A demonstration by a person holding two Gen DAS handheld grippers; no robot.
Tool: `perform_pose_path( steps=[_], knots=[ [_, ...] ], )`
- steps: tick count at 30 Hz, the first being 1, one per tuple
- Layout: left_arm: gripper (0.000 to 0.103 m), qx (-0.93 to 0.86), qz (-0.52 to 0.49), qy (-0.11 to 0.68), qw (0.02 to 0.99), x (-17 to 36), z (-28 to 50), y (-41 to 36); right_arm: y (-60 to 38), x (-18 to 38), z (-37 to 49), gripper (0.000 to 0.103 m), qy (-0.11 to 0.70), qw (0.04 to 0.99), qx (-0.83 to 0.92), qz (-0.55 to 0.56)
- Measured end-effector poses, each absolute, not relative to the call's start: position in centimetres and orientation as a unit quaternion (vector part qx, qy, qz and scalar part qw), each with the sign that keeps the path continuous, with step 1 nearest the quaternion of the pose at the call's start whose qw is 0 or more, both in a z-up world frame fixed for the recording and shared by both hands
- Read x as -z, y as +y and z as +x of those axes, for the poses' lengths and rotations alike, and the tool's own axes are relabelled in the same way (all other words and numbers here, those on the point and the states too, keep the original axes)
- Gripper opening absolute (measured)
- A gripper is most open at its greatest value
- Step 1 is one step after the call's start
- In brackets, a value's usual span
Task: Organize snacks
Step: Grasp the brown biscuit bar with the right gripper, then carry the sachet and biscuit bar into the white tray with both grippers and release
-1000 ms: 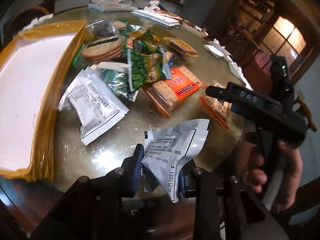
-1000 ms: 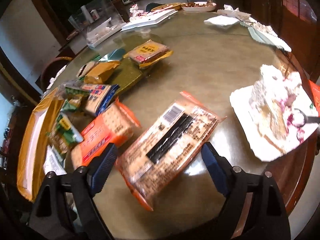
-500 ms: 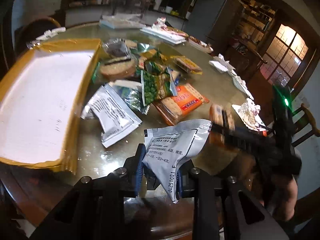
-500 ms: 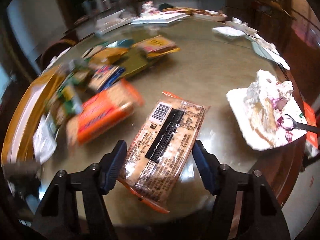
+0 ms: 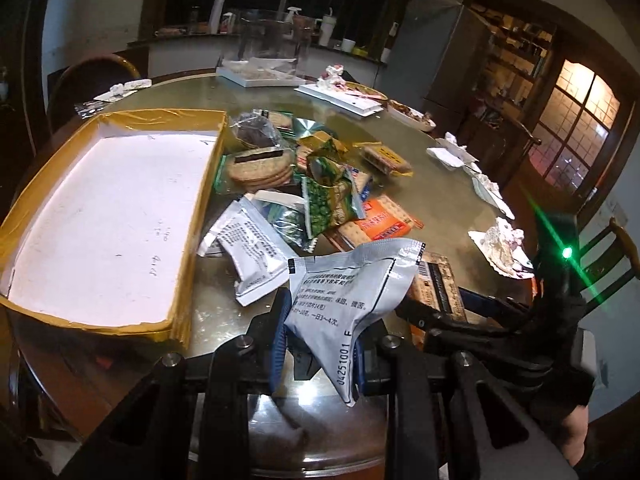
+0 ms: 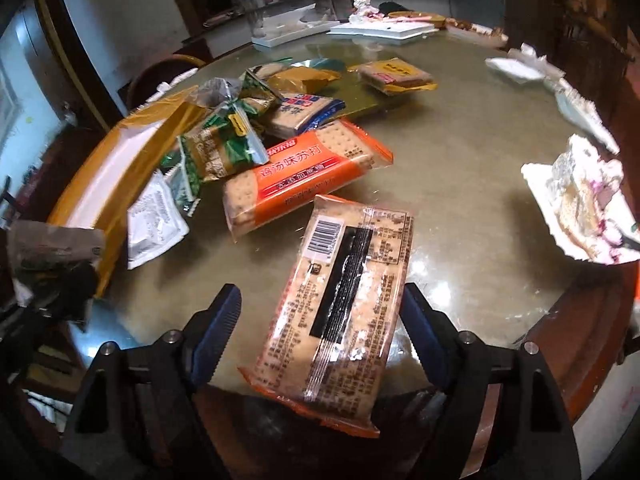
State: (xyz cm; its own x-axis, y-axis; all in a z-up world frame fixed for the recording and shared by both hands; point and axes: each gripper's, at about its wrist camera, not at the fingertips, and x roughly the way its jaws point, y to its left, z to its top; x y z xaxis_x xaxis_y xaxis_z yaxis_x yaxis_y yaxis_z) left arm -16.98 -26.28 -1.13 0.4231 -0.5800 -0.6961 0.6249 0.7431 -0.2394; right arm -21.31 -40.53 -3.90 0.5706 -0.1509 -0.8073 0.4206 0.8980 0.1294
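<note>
My left gripper [image 5: 320, 344] is shut on a silver sachet [image 5: 344, 292] with printed text, held above the table's near edge. In the right wrist view it shows blurred at the far left [image 6: 52, 280]. My right gripper [image 6: 320, 336] straddles an orange-edged cracker packet [image 6: 344, 304] lying lengthwise, barcode up. Its jaws are opening, and the left pad stands clear of the wrapper. The same gripper [image 5: 480, 320] and packet [image 5: 440, 284] appear at the right of the left wrist view. A shallow yellow-taped box [image 5: 200, 208] with a white floor sits to the left.
A pile of snacks lies mid-table: an orange cracker pack [image 6: 304, 172], green bags [image 5: 328, 196] and a second silver sachet [image 5: 252, 248]. A paper plate with cake [image 6: 584, 204] sits at the right edge. White trays [image 5: 340, 96] and a chair [image 5: 92, 76] stand at the far side.
My left gripper has risen with the silver sachet, which now hangs off the table. My right gripper has swung round so the cracker packet runs straight between its jaws, which narrowed and then widened.
</note>
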Motion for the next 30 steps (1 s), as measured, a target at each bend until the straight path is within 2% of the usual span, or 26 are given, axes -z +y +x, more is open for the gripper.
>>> perform_pose_path(
  steps=[2,7,12,20,30],
  knots=[
    [0.026,0.349,0.028,0.398,0.848,1.0,-17.0,-26.2,-39.6,4.1,-21.1,0.066,0.441,0.869,0.198,0.109],
    [0.026,0.336,0.033,0.385,0.859,0.7,-17.2,-25.8,-40.0,3.8,-22.0,0.059,0.437,0.871,0.191,0.119],
    [0.025,0.332,0.032,0.376,0.864,0.3,-17.4,-25.5,-40.6,3.0,-24.0,0.058,0.397,0.887,0.155,0.176],
    [0.025,0.318,0.011,0.347,0.882,-1.7,-16.9,-23.7,-37.9,-2.1,-24.0,0.057,0.301,0.932,0.091,0.179],
    [0.025,0.235,-0.054,0.348,0.906,-3.2,-10.4,-16.8,-31.2,-4.6,-15.1,0.057,0.315,0.936,-0.033,0.155]
  ],
)
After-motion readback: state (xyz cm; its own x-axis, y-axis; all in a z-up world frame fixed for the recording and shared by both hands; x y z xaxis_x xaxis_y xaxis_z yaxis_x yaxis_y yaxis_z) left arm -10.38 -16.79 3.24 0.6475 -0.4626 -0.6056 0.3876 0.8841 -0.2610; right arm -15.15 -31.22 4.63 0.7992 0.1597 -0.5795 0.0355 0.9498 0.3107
